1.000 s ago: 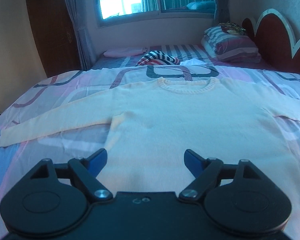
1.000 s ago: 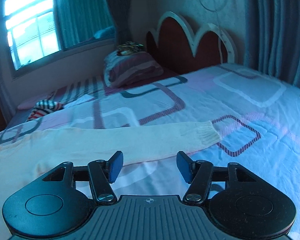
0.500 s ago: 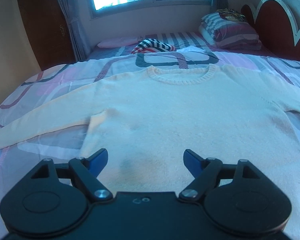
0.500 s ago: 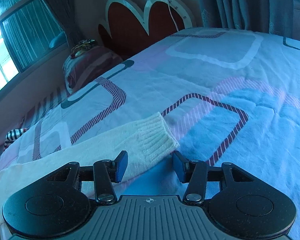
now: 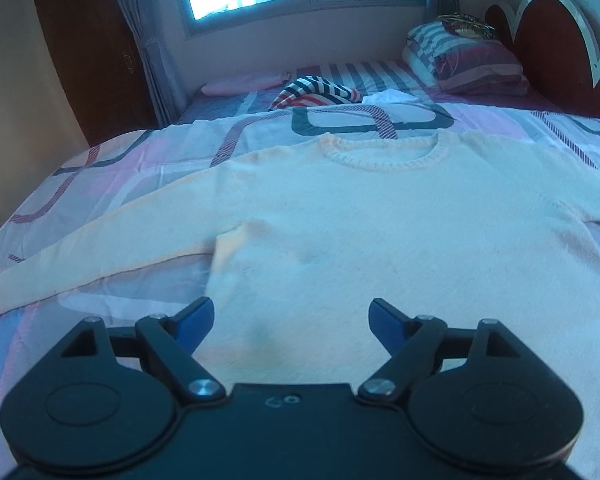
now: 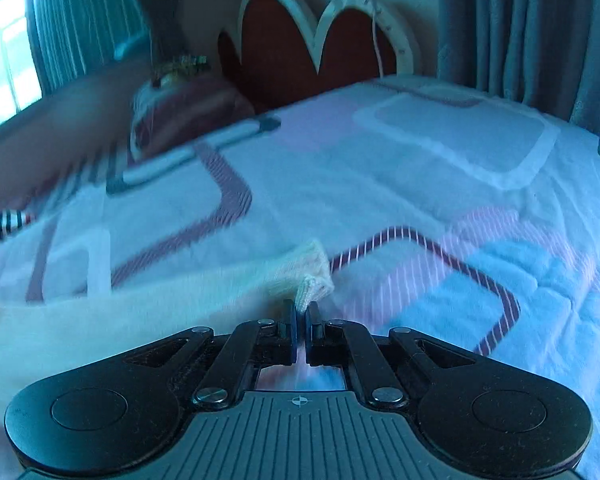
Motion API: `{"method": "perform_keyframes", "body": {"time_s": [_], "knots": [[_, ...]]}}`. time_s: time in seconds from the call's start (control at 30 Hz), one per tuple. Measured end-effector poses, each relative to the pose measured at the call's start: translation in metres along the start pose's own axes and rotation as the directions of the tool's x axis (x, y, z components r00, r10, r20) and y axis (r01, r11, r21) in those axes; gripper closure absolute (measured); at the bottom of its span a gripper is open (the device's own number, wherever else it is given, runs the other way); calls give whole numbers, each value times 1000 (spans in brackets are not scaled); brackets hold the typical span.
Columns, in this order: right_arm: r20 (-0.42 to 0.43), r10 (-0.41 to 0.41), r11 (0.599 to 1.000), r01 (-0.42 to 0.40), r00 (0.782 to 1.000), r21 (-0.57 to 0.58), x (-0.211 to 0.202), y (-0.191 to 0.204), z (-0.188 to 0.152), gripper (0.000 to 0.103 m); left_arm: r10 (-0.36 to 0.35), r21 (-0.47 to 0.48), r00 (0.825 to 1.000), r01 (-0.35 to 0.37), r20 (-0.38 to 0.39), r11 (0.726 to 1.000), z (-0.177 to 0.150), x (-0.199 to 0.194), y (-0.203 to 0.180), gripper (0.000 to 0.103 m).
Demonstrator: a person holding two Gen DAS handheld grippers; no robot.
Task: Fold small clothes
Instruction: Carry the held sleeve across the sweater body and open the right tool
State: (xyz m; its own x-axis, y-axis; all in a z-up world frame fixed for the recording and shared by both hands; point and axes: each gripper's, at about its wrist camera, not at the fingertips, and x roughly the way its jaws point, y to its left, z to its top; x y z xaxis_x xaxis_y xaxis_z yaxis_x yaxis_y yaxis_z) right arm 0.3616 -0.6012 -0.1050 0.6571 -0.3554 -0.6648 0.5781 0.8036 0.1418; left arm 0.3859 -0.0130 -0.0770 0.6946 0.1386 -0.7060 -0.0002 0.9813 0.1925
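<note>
Cream sweater (image 5: 380,240) on a pink-and-white bedspread (image 5: 140,160) (maroon-striped square outlines); blue fingertips (image 5: 192,320).

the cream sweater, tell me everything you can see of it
The cream sweater is a soft, fuzzy knit with a ribbed round collar and long sleeves. It lies flat, front up, on the patterned bedspread, collar toward the window, sleeves spread outward. The left gripper hangs open over its lower body without touching it. The right gripper is shut on the ribbed cuff of one sleeve, bunching it slightly off the bedspread.

Left gripper (image 5: 291,317) spread; right gripper (image 6: 300,312) clamped
</note>
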Motion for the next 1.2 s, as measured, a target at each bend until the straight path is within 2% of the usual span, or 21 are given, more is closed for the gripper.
{"method": "perform_keyframes", "body": {"time_s": [0.13, 0.3, 0.5, 0.7, 0.93, 1.1, 1.2], "knots": [[21, 7, 999, -6, 1000, -48, -9, 18, 4, 100, -1, 0, 1000, 1, 8, 1000, -2, 6, 12, 18], [31, 80, 993, -77, 996, -85, -22, 60, 3, 100, -25, -40, 1000, 24, -12, 999, 3, 23, 25, 17], [9, 194, 970, -191, 981, -151, -35, 152, -11, 100, -78, -54, 997, 78, -4, 996, 11, 37, 38, 19], [-32, 344, 910, -342, 938, -236, -54, 261, -44, 100, -103, -103, 995, 102, -1, 989, 14, 49, 61, 20], [-89, 476, 797, -472, 875, -377, -79, 391, -112, 100, -104, -132, 995, 103, 1, 986, 14, 59, 93, 20], [-137, 527, 728, -529, 839, -435, -87, 456, -154, 100, -101, -146, 995, 99, -6, 984, 10, 63, 112, 20], [-168, 566, 685, -573, 807, -449, -90, 484, -173, 100, -97, -155, 995, 95, -11, 983, 8, 65, 121, 20]]}}
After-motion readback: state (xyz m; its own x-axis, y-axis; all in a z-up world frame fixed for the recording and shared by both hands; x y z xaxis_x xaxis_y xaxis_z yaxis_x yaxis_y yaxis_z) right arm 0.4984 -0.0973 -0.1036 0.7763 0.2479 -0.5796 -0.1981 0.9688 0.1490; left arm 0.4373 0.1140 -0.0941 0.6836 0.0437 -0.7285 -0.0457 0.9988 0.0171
